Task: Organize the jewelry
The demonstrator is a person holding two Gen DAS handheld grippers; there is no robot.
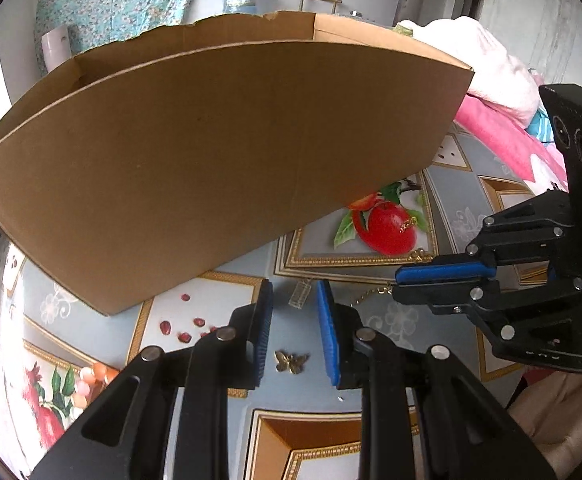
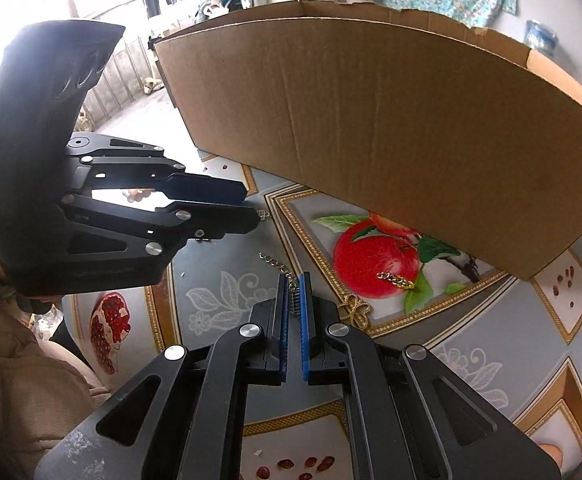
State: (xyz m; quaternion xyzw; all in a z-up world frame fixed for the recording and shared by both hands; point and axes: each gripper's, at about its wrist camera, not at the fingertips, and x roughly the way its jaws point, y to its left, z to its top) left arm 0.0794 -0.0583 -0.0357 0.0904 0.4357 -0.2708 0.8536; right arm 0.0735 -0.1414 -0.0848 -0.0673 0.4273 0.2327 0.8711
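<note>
Right tool (image 2: 294, 286) pinched shut on gold chain (image 2: 275, 261), likely to lift it into cardboard box (image 2: 371, 120) at far side. Left tool (image 1: 295, 300) part-open, empty, above butterfly charm (image 1: 290, 361) on bench (image 1: 411, 320).

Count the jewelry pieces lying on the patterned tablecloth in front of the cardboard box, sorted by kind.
Chains: 2, the long chain and the short chain
Butterfly brooch: 1
Gold bow ornament: 1
Clear rectangular pendant: 1
Bead cluster, partly hidden: 1
Total: 6
</note>
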